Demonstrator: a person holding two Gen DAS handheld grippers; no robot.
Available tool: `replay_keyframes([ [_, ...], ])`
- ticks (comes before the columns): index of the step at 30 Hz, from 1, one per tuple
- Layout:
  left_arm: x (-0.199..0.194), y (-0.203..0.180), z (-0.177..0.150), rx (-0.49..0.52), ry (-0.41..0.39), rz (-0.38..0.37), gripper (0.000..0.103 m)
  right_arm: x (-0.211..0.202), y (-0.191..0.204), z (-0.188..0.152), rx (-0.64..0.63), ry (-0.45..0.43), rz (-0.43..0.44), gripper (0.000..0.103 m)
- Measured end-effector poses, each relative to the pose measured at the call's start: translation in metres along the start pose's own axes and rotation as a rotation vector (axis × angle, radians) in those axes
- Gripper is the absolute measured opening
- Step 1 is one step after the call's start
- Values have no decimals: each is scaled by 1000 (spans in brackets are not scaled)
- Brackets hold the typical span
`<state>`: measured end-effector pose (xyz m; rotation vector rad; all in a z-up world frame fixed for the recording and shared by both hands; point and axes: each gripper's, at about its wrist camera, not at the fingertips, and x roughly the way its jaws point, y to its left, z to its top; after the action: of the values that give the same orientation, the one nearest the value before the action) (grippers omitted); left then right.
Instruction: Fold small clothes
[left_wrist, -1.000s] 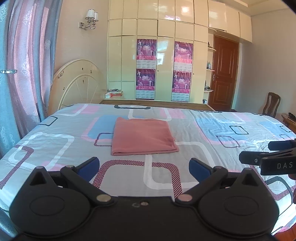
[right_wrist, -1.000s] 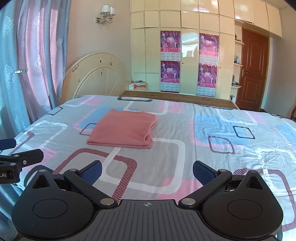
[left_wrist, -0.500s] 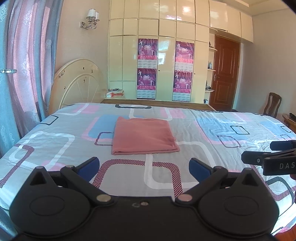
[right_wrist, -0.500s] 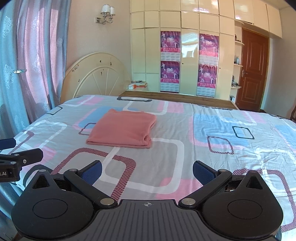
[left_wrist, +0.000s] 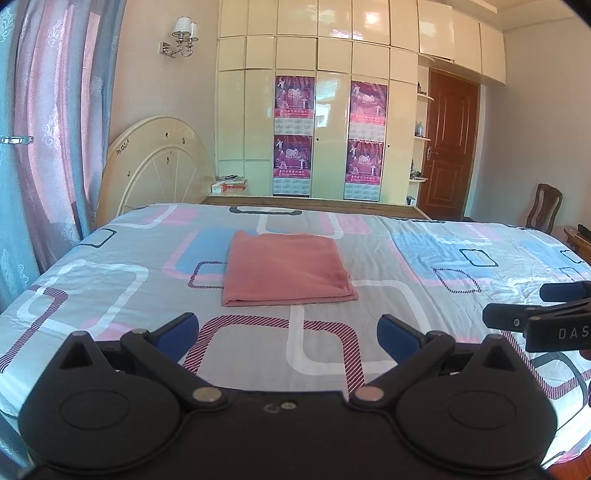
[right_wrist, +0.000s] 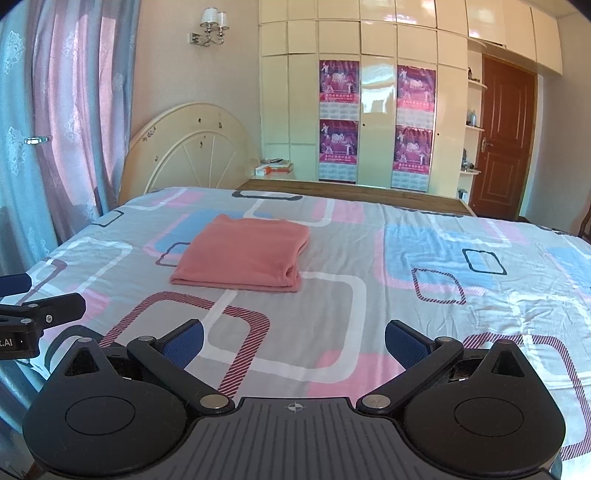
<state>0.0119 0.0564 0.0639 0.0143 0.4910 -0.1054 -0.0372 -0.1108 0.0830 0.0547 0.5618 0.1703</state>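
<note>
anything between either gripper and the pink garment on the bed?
Nothing visible. The left gripper and the right gripper are both open and empty, short of the folded pink garment. Only bare patterned bedsheet lies between them and it. Each gripper sits off to the other's side, not in the path.

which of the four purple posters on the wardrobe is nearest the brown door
The lower right purple poster on the cream wardrobe. Its column is closer to the brown wooden door than the left pair, and it hangs beside the handle.

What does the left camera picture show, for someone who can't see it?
A folded pink cloth lies flat on a patterned bed. The left tool hangs open and empty in front of it, with the right tool at the right edge.
</note>
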Motion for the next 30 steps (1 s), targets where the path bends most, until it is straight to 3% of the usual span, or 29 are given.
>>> replay_keyframes([
  [30,-1,-2,-3,43,-28,-3,101,-2,1,2,-10,-3,5,103],
])
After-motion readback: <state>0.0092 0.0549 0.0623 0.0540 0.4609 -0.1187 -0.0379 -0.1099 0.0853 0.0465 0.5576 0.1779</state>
